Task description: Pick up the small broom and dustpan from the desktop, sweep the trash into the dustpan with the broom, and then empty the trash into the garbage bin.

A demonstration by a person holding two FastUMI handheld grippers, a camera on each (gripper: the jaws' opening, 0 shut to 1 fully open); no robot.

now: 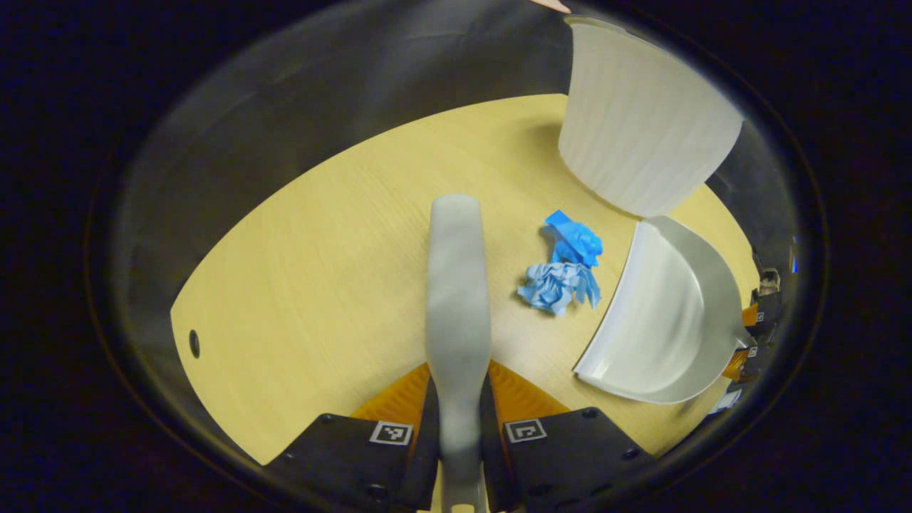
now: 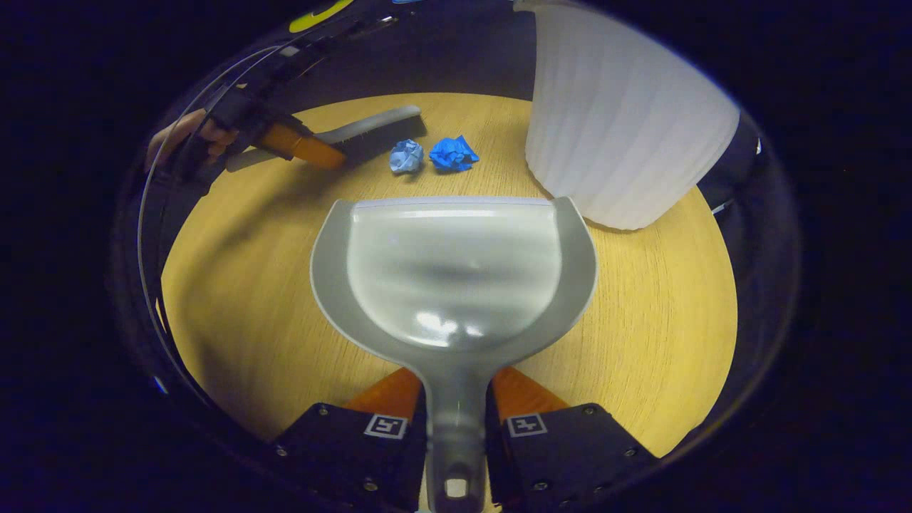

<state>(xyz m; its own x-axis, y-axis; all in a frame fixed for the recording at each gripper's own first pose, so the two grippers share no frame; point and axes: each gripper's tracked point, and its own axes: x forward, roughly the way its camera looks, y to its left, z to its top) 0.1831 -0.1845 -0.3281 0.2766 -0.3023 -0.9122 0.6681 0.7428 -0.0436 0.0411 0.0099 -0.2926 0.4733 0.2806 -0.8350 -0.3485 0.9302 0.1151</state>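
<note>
Two paper wads on the yellow wooden tabletop [image 1: 299, 271], near its middle. In the left gripper view, from left to right: left tool [image 1: 459, 427] clamped narrow on the grey broom [image 1: 456, 285] handle, both fingers pressing its sides, broom reaching forward over the wood; just right of it the pale blue wad [image 1: 558, 286] with the darker blue wad [image 1: 576, 241] touching it behind; then the grey dustpan [image 1: 662, 320], open mouth facing the wads and near them; above it the white ribbed garbage bin [image 1: 641, 121], standing at the tabletop's far right edge. In the right gripper view, from left to right: a hand [image 2: 187, 135] gripping the left tool [image 2: 313, 151], broom [image 2: 370, 127] bristles down beside the pale blue wad [image 2: 406, 155]; darker blue wad [image 2: 453, 153] just right of that; dustpan [image 2: 456, 271] in the centre, front lip low toward the wads, handle pinched between both fingers of the right tool [image 2: 456, 427]; garbage bin [image 2: 627, 121] at far right, close beside the dustpan's right corner.
</note>
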